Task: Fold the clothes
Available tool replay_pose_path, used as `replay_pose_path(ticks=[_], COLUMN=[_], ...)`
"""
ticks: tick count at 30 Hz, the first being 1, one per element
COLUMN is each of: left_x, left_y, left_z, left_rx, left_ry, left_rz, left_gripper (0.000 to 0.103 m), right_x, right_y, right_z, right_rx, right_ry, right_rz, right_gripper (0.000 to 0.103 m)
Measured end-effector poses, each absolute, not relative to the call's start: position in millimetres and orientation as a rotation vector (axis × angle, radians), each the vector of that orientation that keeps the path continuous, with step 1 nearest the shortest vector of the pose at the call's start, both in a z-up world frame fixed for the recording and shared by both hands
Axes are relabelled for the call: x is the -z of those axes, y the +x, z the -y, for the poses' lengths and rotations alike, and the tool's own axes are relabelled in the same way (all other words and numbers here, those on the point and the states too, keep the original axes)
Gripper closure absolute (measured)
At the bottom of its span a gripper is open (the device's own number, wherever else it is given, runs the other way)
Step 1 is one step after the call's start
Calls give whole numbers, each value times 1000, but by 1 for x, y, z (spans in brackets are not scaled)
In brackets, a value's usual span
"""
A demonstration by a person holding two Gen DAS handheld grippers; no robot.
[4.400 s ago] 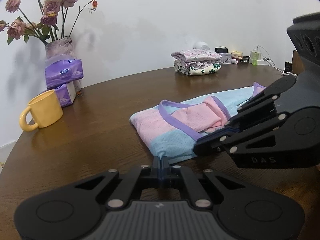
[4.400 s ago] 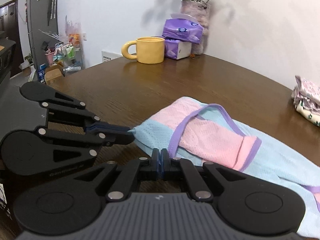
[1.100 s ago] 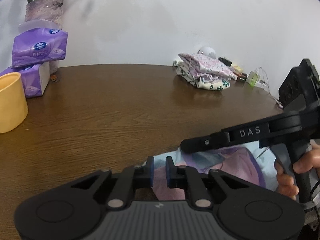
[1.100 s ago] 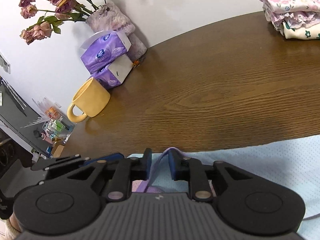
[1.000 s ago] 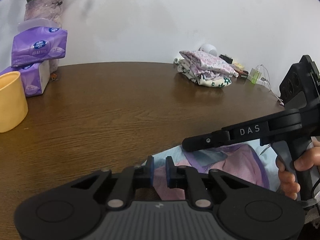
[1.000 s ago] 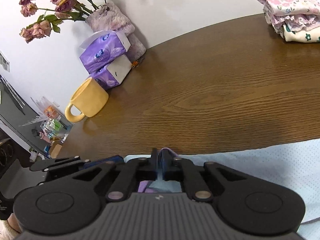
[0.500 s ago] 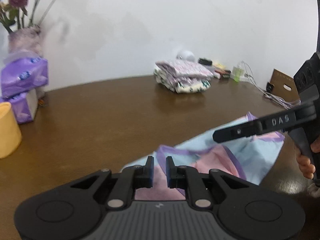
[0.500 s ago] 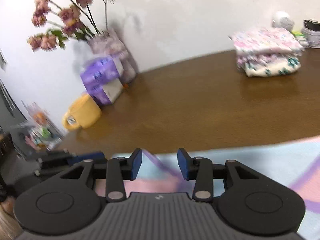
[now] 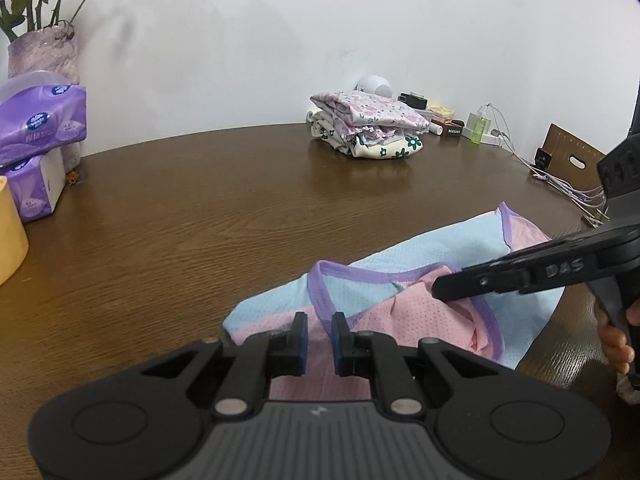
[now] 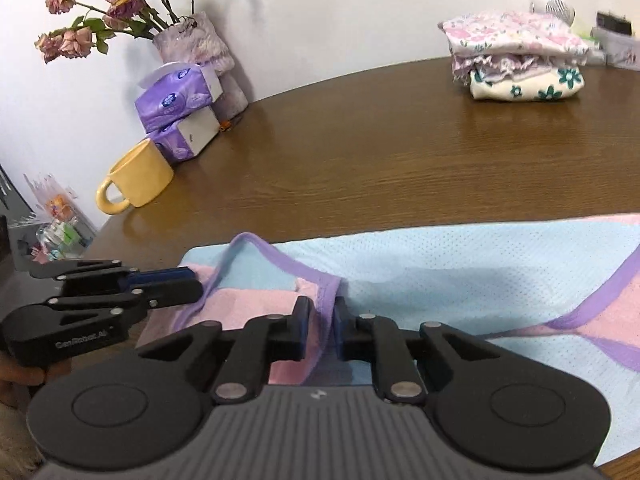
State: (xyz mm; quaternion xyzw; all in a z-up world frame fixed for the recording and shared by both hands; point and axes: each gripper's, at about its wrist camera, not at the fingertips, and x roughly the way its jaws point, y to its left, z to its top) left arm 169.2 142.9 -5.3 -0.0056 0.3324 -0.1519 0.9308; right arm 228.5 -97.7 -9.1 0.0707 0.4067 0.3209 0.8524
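A pink and light-blue mesh garment (image 9: 420,256) with purple trim lies flat on the brown table (image 9: 240,208). My left gripper (image 9: 318,330) is shut on the trim at the garment's left corner, and the cloth fills the narrow gap between its jaws. It also shows at the left of the right wrist view as the left gripper (image 10: 196,284). My right gripper (image 10: 323,324) is closing, with a raised fold of purple trim and pink cloth of the garment (image 10: 440,264) pinched between its pads. Seen from the left wrist, the right gripper (image 9: 438,292) has its tip on the pink panel.
A stack of folded floral clothes (image 9: 368,128) sits at the table's far side. A yellow mug (image 10: 138,178), purple tissue packs (image 10: 180,92) and a vase of roses (image 10: 196,40) stand at the far left. Cables (image 9: 568,188) and small items lie at the right edge.
The right gripper opened from its shut hold, shifted sideways along the garment and has narrowed again round a trim fold. More of the garment now lies spread out. The left gripper's hold is unchanged.
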Motion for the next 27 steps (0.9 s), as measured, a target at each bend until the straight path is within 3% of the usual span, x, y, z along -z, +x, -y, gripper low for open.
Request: replay_pose_path(ticks=[4,14,15,17,18,22,25,27], left_x=[6,6,6,6,6,6,6,6], left_y=[168,168,168,168,168,168,167,167], left_z=[-142,-141,-141,-141,-141,-141,-141,-141], left_rx=[317,324,325,326,326,325,326,327], left_ry=[-6,1,1,2,2,4,5,5], left_rz=[-681,-682,-682,-683,-683,-683,-683,-683], left_gripper=[86,85,85,85,84,84,84,84], right_x=[-2,5,5,1,-3,-9,-3,1], right_y=[219,217,217,217,217,221,225,224], right_z=[96,71,72,80,84,91,81,73], right_rx=[-705,-731,-731,-724,-715,-709,-743,-767], right_ry=[120,21,29,71,77,92,96,84], right_rz=[-791,-795,-798,-794,-780,-754,-783,-790], right_gripper=[87,87,85,68,67,68,77,77])
